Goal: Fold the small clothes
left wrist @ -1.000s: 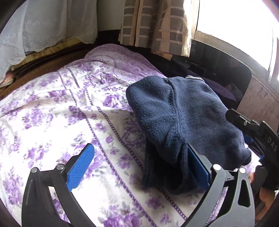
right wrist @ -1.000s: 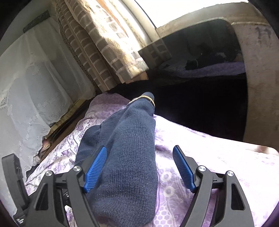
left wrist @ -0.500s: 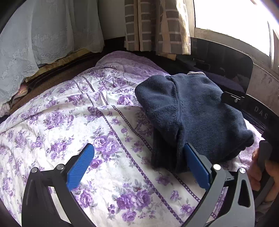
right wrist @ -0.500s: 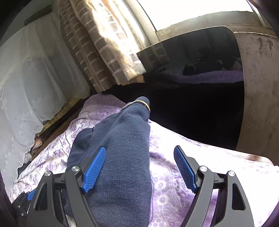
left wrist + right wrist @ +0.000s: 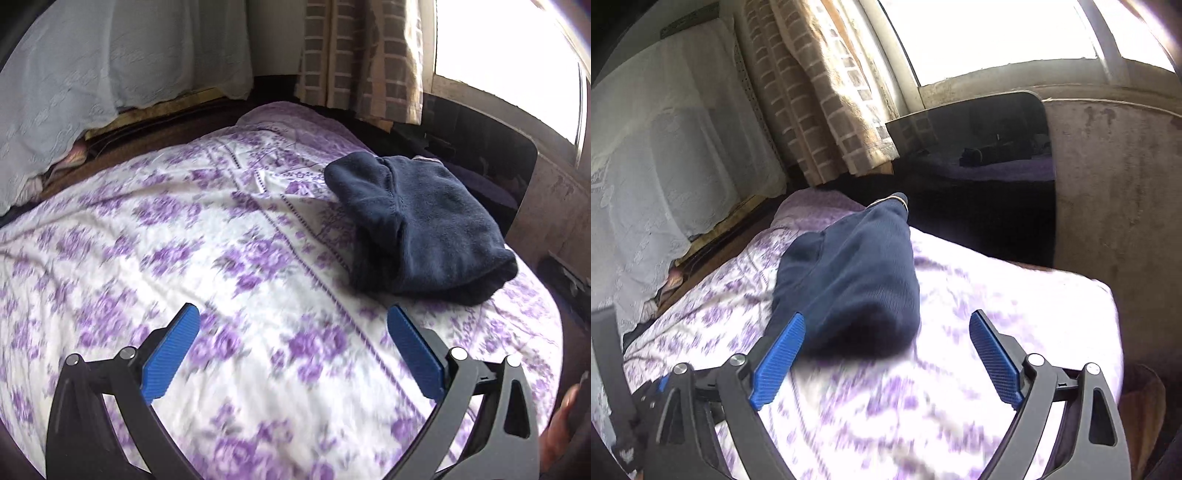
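Left wrist view: left gripper (image 5: 293, 341) spread wide, both blue pads bare, only the floral bedspread (image 5: 155, 236) showing between them. The navy garment (image 5: 413, 229), a knitted small piece, lies folded into a compact bundle on the bedspread toward the far right corner of the bed, ahead and to the right of the gripper, clear of both fingers. Checked curtain (image 5: 354, 55) and bright window (image 5: 498, 48) behind. A bit of a hand (image 5: 561, 421) shows at the lower right edge. Near bedspread is motion-blurred.

Right wrist view: right gripper (image 5: 886, 338) with jaws apart; they have just been opening wider. The navy garment (image 5: 849, 280) sits just ahead; its near rounded end is level with the left pad's tip and may brush it, but the right pad stands well apart, so nothing is pinched. Lower frame is smeared with blur.

Judgement: the fold on this piece looks finished and released; the step in hand reads as letting go and pulling clear. Next move likely calls for 1 of 2 things: setting this bundle aside, or fetching another item. No other unfolded garment is visible on the bed.
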